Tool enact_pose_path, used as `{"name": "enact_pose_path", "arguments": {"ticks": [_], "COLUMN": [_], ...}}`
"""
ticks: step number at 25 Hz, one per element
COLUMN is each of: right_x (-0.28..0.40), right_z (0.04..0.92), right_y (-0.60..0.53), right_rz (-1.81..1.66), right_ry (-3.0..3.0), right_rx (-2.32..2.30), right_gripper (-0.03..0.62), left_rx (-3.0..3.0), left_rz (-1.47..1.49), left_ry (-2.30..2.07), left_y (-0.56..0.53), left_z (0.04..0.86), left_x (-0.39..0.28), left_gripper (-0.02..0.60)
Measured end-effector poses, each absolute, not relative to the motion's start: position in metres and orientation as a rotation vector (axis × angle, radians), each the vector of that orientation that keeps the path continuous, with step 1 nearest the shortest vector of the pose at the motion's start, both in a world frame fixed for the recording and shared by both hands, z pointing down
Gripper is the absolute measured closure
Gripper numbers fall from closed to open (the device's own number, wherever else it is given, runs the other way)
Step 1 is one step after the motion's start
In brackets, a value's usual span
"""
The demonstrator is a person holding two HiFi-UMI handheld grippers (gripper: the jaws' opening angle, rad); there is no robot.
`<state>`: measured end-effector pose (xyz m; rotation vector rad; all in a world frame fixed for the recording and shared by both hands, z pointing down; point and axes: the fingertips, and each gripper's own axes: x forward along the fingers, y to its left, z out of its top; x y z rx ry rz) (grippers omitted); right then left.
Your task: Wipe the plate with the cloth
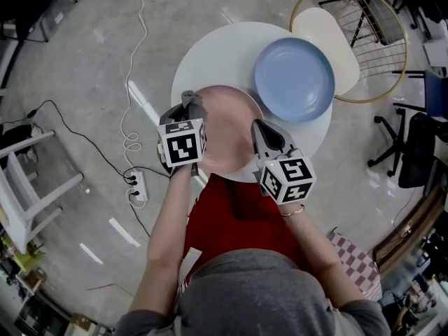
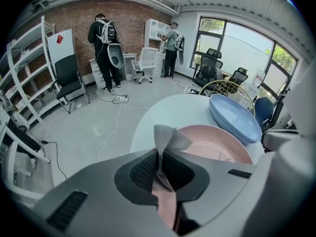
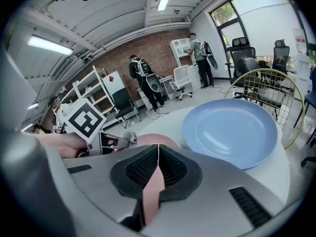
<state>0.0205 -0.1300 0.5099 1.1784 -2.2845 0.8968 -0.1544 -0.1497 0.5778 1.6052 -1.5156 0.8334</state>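
Jaws of left gripper (image 1: 190,102) pinch grey cloth (image 2: 166,138) beside pink plate (image 1: 227,137); right gripper (image 1: 261,127) jaws clamp its rim. I guess wiping barely begun.

The head camera sits above the person (image 1: 238,285) and looks steeply down on the round table (image 1: 210,54), the left hand-held gripper (image 1: 190,102) and the right hand-held gripper (image 1: 259,128). Each gripper's camera rides close behind its jaws, low over the table, facing the brick wall (image 2: 74,19). All 3 views share the pink plate (image 1: 227,135) and blue plate (image 1: 294,79).
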Motion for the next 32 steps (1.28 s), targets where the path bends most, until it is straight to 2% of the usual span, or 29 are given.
{"name": "enact_pose_path", "arguments": {"ticks": [14, 32], "right_x": [0.032, 0.106], "right_z": [0.502, 0.493], "right_y": [-0.108, -0.09], "right_rz": [0.866, 0.918], "right_ry": [-2.289, -2.157], "right_rx": [1.228, 1.556], "right_gripper": [0.565, 0.565], "left_rx": [1.652, 1.984], "left_rz": [0.794, 0.843], "left_ry": [-1.553, -1.088], "left_y": [-0.111, -0.122], "left_z": [0.549, 0.55], "left_x": [-0.159, 0.001], "left_gripper": [0.548, 0.548]}}
